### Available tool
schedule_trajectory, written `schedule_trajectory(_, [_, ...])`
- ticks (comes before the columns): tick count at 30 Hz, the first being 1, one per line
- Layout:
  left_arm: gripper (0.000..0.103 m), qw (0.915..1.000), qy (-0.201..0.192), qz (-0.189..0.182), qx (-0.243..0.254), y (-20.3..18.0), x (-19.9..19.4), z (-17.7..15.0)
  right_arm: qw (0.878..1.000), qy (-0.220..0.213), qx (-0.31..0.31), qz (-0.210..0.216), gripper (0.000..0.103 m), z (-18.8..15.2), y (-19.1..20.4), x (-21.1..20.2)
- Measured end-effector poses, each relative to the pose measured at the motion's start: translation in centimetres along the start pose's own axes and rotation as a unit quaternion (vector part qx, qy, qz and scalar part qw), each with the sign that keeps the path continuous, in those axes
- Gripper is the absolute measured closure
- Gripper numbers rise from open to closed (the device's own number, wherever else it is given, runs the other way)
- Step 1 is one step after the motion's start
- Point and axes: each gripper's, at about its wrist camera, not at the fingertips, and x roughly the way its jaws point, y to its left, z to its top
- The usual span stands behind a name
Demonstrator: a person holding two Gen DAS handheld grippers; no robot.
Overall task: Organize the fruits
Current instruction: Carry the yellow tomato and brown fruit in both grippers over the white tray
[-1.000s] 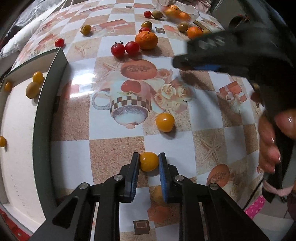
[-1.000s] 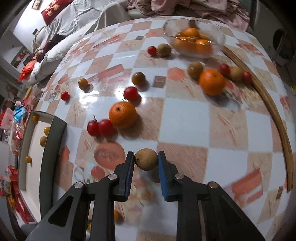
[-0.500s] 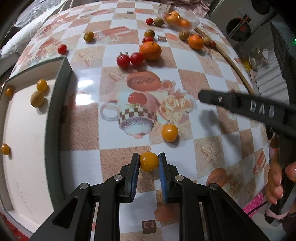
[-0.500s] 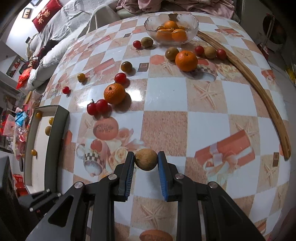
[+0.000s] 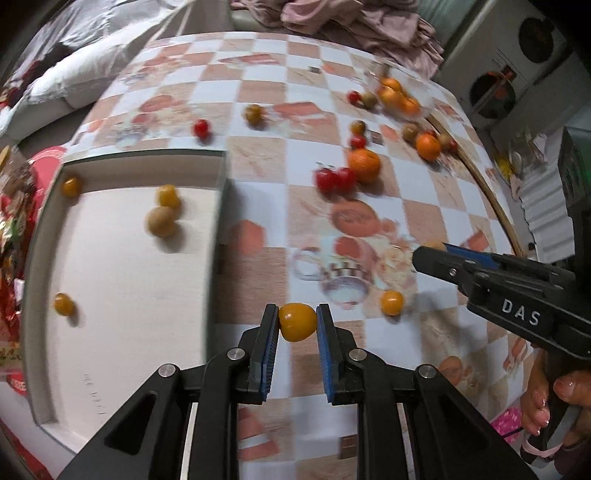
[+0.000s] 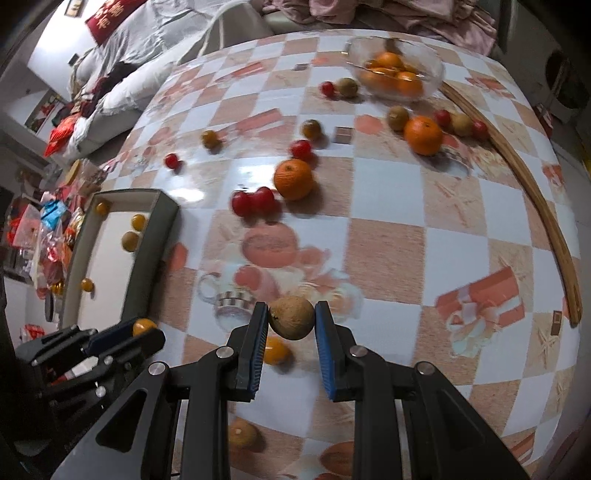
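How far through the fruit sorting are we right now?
Early stage. Done: four small yellowish fruits lie in the tray, and the glass bowl holds oranges. In hand: the left gripper is shut on a yellow tomato, and the right gripper on a brown fruit. Left: red tomatoes, two loose oranges and several other small fruits on the table.

Table (image 6: 388, 236) carries a checkered cloth, white and tan squares with printed cups and gift boxes; ceiling light glares off it. Behind the table: bed (image 6: 147, 33) with grey bedding, red cushion (image 6: 110, 14), pink clothes (image 5: 351, 22) heaped. Right of it, a white appliance (image 5: 517, 48), possibly a washer. Packets (image 6: 48, 236) clutter the left.
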Motion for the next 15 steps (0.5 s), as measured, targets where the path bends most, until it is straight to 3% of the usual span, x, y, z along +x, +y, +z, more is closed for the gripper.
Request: schedule_trajectory(15, [0.081,0.9951,-0.027,0.053,-0.079,9.7,-3.1,-2.0,0.996,0.018,-0.087,0.033,0.075,1.4,10.6,2.0])
